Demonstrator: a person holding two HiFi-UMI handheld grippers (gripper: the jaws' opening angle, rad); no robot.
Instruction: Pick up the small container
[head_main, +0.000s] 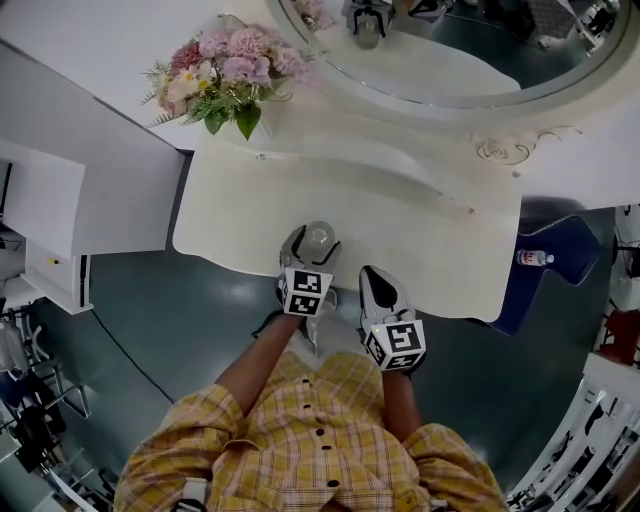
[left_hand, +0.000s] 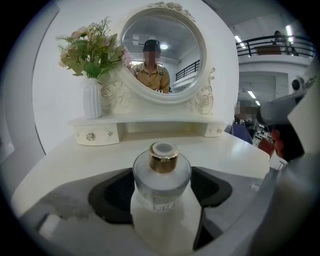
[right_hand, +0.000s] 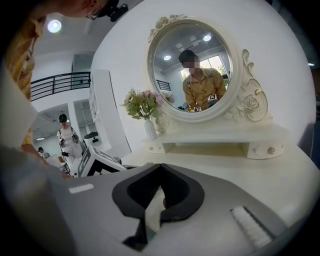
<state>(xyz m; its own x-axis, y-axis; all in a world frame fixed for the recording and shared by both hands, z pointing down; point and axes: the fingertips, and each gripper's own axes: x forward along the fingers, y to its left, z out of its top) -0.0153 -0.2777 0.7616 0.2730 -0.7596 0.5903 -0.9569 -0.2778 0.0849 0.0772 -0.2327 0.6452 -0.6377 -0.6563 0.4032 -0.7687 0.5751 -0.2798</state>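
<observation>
Left hand-held gripper (head_main: 316, 240) reaches over the front edge of the cream-white dressing-table surface (head_main: 420, 230), its jaws spread wide. Between them a small frosted-glass container with a gold collar and a white cap (left_hand: 161, 175) stands upright. In the left gripper view the black pads (left_hand: 112, 192) lie out to either side of the container with dark gaps showing, so they are not pressing on it. Its base cannot be seen in that view. From the head view the container sits near the front edge of the surface, roughly at its middle.

To its right, the other hand-held gripper (head_main: 376, 280) hovers just beside the first, also at the front edge. Its jaws are drawn together, the black tips meeting at the far end, with nothing held between them.

Each one carries a cube with black-and-white square markers, on the left (head_main: 305, 290) and on the right (head_main: 395, 345). The person's sleeves and yellow checked shirt (head_main: 320, 430) fill the bottom of the head view.

At the back of the surface stands a round mirror in an ornate white frame (left_hand: 162, 52) above a low shelf with small drawers (left_hand: 95, 134). A white ribbed vase (left_hand: 92, 100) holding pink and cream flowers (head_main: 225, 80) stands at the left end of that shelf. A clear plastic bottle (head_main: 533, 258) lies on a blue seat to the right of the surface.
</observation>
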